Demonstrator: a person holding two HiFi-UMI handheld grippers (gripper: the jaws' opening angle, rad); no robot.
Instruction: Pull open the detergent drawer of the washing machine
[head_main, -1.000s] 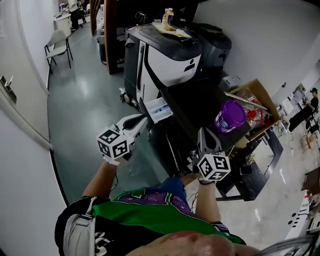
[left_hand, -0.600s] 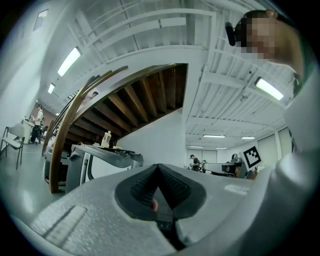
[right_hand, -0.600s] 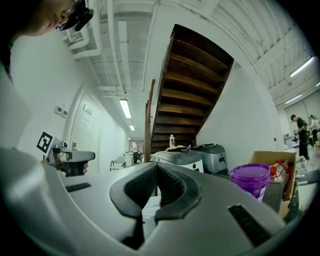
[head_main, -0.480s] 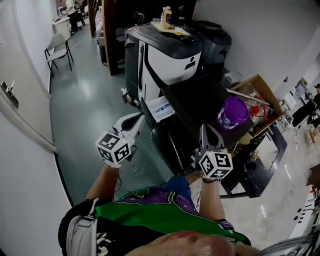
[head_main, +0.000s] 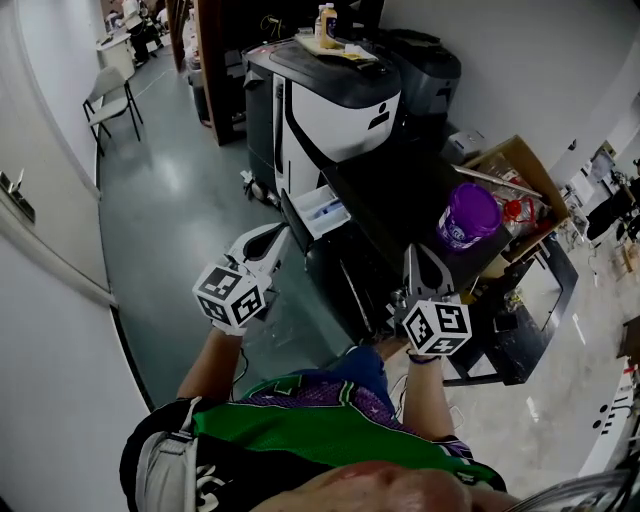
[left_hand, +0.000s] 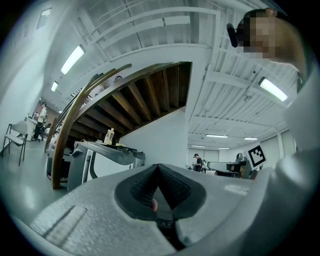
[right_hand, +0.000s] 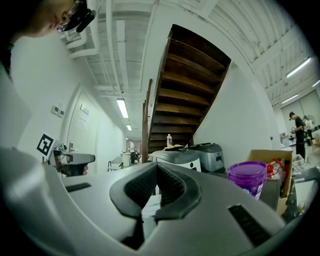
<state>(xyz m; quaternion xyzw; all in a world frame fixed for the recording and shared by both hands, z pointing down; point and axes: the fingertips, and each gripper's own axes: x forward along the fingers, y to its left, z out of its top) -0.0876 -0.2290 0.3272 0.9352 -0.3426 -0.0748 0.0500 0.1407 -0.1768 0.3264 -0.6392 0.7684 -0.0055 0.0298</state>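
The grey-green floor (head_main: 180, 210) is taking up the left half of the head view, with a folding chair (head_main: 110, 90) standing on it near the far wall. A white-and-black appliance (head_main: 340, 110) is standing at the top centre. The dark washing machine (head_main: 390, 205) is standing directly in front of it, nearer the person.

A cardboard box (head_main: 512, 180) is sitting open at the right of the washing machine. The detergent drawer (head_main: 320, 212) is projecting from the upper left corner of the machine front, pulled out, with its white and blue interior facing up. In the right gripper view the drawer (right_hand: 150, 204) is showing through the gap below the pad tips, well beyond them.

A purple tub (head_main: 468, 215) with a lid is resting on the right part of the machine top.

The left gripper (head_main: 278, 238) is pointing toward the drawer, with its tip just short of the drawer's left edge; contact cannot be confirmed. In its own view the left gripper (left_hand: 157, 167) is showing both pads clenched together with nothing between them.

The right gripper (head_main: 417, 256) is hovering over the front edge of the machine top, apart from the drawer. Its jaws (right_hand: 156, 166) are meeting at the tips and grasping nothing.

A small bottle (head_main: 325, 22) is standing on the rear appliance.
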